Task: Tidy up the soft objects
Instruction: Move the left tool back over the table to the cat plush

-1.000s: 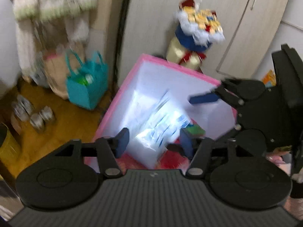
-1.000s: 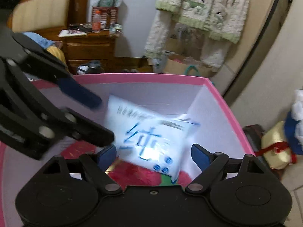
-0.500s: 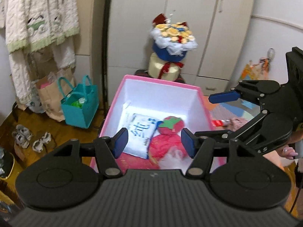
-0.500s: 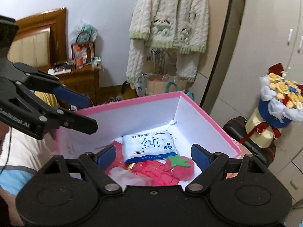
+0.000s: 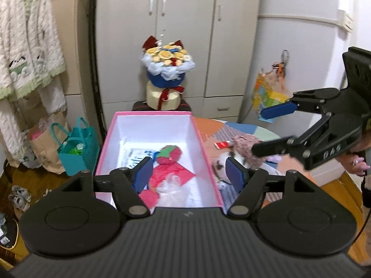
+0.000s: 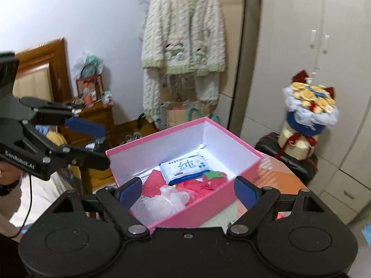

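A: Left gripper (image 5: 189,172) — fingers?
B: Spread, nothing between the pads. Jaws have just been opening further. It hangs above the near end of the pink box (image 5: 204,143).
A: Right gripper (image 6: 187,191)?
B: Fingers spread wide, empty, held above the box's near corner; the box rim shows through the gap.
A: Contents of the box?
B: White-and-blue tissue pack (image 6: 185,168) lying flat on the floor of the box toward the far wall. Red strawberry plush (image 5: 168,154) with a green felt top just beside it, touching. Red paper (image 5: 172,175) under and in front of the plush, clear crumpled plastic (image 6: 170,197) at the near end.
A: Anything outside?
B: On the tabletop (image 5: 241,131) right of the box, a pinkish-brown knitted soft thing (image 5: 247,147) and a white plush (image 5: 220,162), partly hidden behind the left gripper's finger. A small red-and-white pack (image 5: 222,144) lies near them.
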{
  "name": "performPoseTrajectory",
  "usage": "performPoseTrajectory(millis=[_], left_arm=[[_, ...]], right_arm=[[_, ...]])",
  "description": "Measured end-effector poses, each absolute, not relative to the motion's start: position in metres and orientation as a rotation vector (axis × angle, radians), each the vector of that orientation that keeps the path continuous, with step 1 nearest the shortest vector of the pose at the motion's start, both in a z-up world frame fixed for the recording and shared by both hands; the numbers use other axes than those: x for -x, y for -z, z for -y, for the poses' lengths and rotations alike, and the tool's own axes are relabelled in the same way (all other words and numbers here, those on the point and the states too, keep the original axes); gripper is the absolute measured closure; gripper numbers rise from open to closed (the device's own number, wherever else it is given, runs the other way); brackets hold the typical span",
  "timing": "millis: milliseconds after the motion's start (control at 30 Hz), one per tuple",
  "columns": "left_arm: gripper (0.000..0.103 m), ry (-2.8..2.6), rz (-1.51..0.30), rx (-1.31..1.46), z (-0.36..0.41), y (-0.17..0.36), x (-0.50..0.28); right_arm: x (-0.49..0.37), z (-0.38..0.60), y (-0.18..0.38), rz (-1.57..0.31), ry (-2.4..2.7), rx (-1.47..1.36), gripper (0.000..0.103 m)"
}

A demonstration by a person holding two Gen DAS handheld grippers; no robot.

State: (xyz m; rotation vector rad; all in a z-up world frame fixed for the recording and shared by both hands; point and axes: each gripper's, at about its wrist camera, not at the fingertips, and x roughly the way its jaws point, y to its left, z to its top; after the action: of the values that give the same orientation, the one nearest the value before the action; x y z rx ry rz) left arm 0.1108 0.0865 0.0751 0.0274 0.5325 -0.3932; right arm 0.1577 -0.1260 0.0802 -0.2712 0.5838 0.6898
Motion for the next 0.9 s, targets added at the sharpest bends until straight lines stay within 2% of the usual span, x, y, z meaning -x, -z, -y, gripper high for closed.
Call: performPoseTrajectory(millis=[233, 533, 900], left_arm=[[0.03, 0.473, -0.554, -0.091, -0.054, -0.072, -0.085], [0.027, 0.585, -0.606, -0.199, 0.005, -0.056, -0.065], [0.027, 0.65, -0.71, -0.204, 0.061, -0.015, -0.091]], right_arm=[[-0.116, 0.181, -0.079, -0.575, -0.589, 0.16, 0.014], [-0.076, 0.245, -0.048, -0.621, -0.47, 0.043, 0.013], [-0.069, 0.285, -0.012, -0.636, -0.442, -0.043, 0.013]])
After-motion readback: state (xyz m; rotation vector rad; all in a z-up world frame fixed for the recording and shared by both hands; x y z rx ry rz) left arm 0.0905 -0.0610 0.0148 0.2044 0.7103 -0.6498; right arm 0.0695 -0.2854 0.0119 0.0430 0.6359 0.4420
